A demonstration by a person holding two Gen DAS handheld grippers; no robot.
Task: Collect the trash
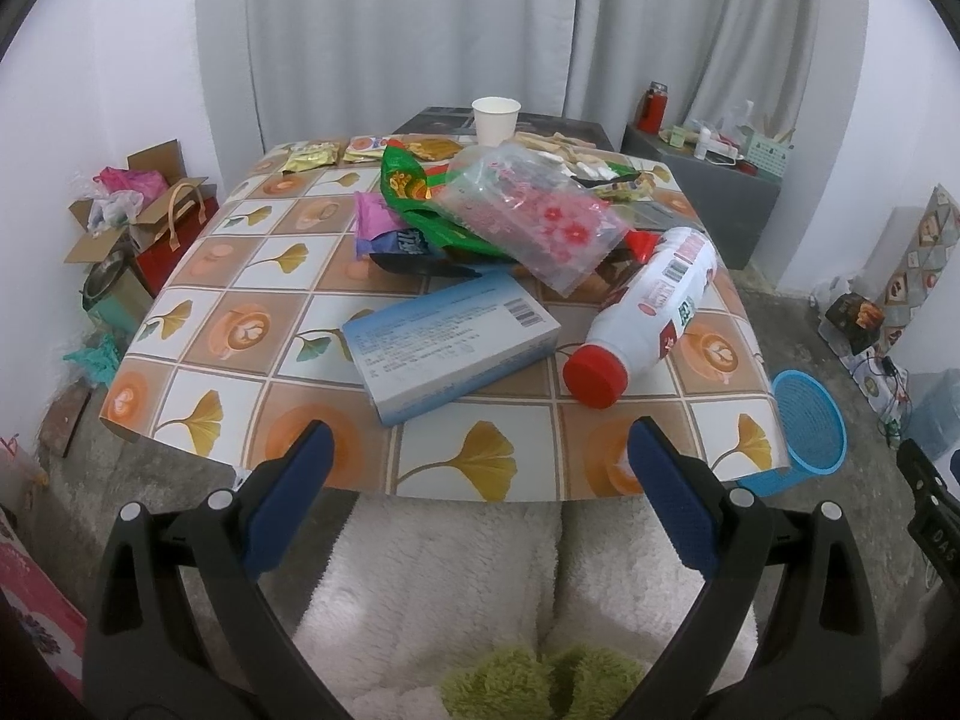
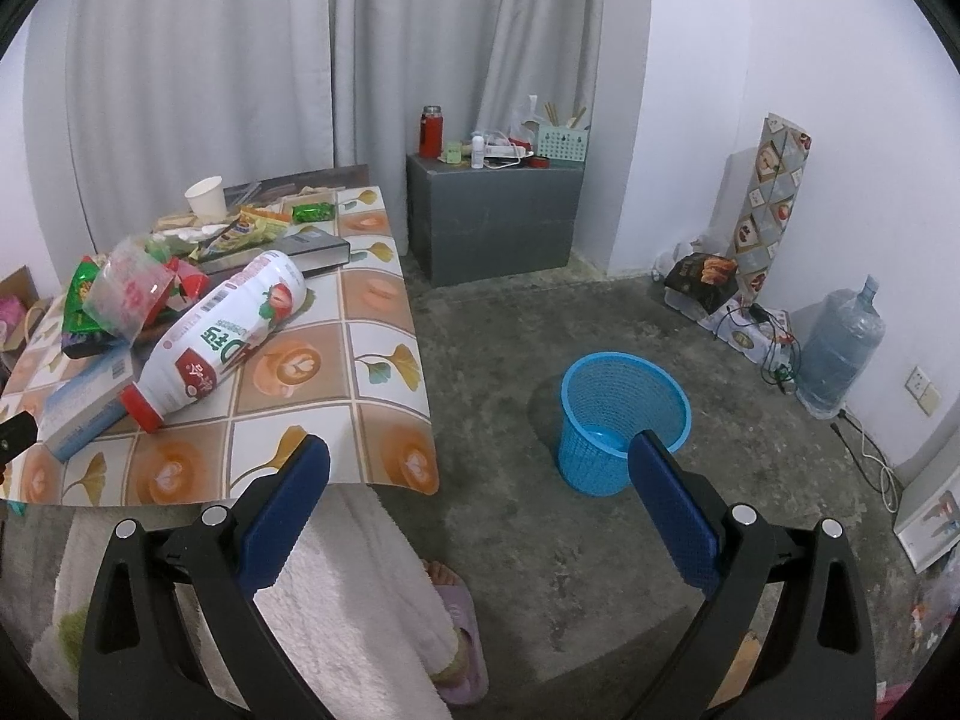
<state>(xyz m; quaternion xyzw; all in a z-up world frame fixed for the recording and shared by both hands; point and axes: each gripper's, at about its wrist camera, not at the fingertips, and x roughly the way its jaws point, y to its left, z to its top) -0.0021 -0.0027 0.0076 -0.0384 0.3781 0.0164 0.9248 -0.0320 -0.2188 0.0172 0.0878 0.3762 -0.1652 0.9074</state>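
Note:
Trash lies on the patterned table [image 1: 252, 276]: a pale blue carton [image 1: 450, 345], a white bottle with a red cap [image 1: 654, 306] on its side, a clear floral bag [image 1: 534, 216], green and purple wrappers [image 1: 408, 192] and a paper cup [image 1: 495, 120]. My left gripper [image 1: 480, 468] hovers open at the table's near edge, just short of the carton. In the right wrist view the bottle [image 2: 222, 324] lies left, and a blue mesh bin [image 2: 621, 420] stands on the floor. My right gripper [image 2: 480, 480] is open and empty, above the floor between table edge [image 2: 390, 468] and bin.
A person's legs in white fleece [image 1: 456, 588] sit under the near table edge, one slippered foot [image 2: 462, 630] on the concrete floor. A grey cabinet [image 2: 498, 222] stands by the curtain. A water jug [image 2: 840, 348], cables and boxes line the right wall; cardboard boxes [image 1: 132, 216] crowd the left.

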